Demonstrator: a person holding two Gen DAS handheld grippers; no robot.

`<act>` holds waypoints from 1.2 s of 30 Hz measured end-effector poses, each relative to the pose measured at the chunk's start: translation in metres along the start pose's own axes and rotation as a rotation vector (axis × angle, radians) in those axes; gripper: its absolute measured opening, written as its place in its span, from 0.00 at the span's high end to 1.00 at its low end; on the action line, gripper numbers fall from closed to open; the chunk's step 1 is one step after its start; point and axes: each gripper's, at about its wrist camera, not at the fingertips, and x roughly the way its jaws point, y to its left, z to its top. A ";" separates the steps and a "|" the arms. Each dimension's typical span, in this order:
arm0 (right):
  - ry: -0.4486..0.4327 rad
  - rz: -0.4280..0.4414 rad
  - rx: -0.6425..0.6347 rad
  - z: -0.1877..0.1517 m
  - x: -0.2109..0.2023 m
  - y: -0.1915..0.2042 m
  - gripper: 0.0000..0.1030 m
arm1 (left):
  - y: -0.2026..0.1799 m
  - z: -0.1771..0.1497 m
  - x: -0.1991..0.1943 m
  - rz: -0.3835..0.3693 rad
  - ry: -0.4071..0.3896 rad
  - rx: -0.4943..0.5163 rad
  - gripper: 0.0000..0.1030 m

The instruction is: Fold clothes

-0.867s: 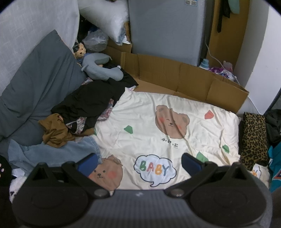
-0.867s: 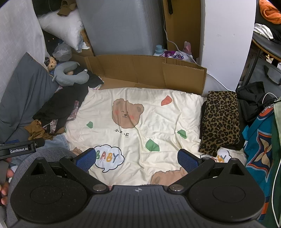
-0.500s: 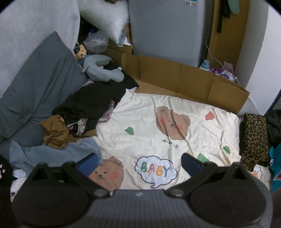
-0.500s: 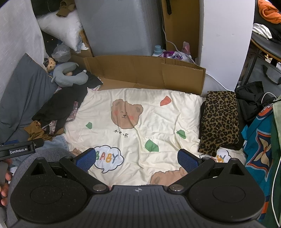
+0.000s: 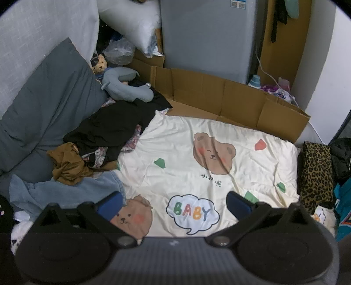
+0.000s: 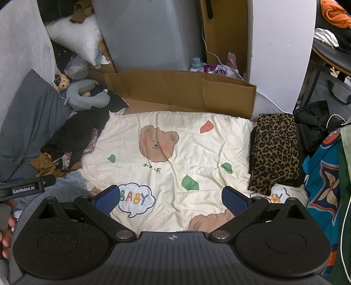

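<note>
A heap of loose clothes lies at the left of a cream bear-print quilt [image 5: 197, 140] [image 6: 193, 153]: a black garment [image 5: 114, 129] [image 6: 76, 133], a brown one [image 5: 68, 164] [image 6: 47, 166] and a light blue denim piece [image 5: 65, 190] [image 6: 75, 179]. A folded leopard-print garment [image 5: 316, 173] [image 6: 275, 151] rests at the quilt's right edge. My left gripper [image 5: 174, 202] hovers above the quilt's near part, open and empty. My right gripper [image 6: 171, 197] hangs open over the quilt too, holding nothing. The left gripper's body [image 6: 26, 186] shows at the left of the right wrist view.
A grey cushion [image 5: 43, 105], a neck pillow [image 5: 125, 85] and a white pillow [image 5: 131, 19] crowd the left back. Cardboard [image 5: 230, 98] [image 6: 182, 89] stands behind the quilt before a grey cabinet [image 5: 208, 37]. Teal fabric [image 6: 322, 182] and dark bags lie right.
Both views have drifted slightly; the scene sits a little lower and to the right in the left wrist view. Both grippers stay open and the clothes have not moved.
</note>
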 end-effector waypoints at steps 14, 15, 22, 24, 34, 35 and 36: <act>-0.004 -0.003 -0.010 0.002 0.001 -0.002 0.01 | 0.003 0.001 0.000 -0.005 0.001 -0.003 0.01; -0.004 -0.003 -0.010 0.002 0.001 -0.003 0.01 | 0.004 0.001 0.000 -0.005 0.001 -0.003 0.01; -0.004 0.005 -0.008 0.000 0.000 0.000 0.01 | 0.005 -0.001 0.000 -0.013 0.020 -0.020 0.01; -0.003 0.001 -0.005 0.000 0.000 0.000 0.01 | 0.006 -0.001 0.000 -0.013 0.025 -0.030 0.01; 0.032 -0.022 -0.005 0.004 0.003 0.004 0.01 | 0.013 0.003 -0.005 -0.038 0.026 -0.036 0.01; 0.035 -0.022 -0.006 0.005 0.002 0.004 0.01 | 0.014 0.003 -0.006 -0.039 0.024 -0.034 0.01; 0.037 -0.024 -0.006 0.005 0.002 0.004 0.01 | 0.014 0.003 -0.006 -0.039 0.024 -0.032 0.01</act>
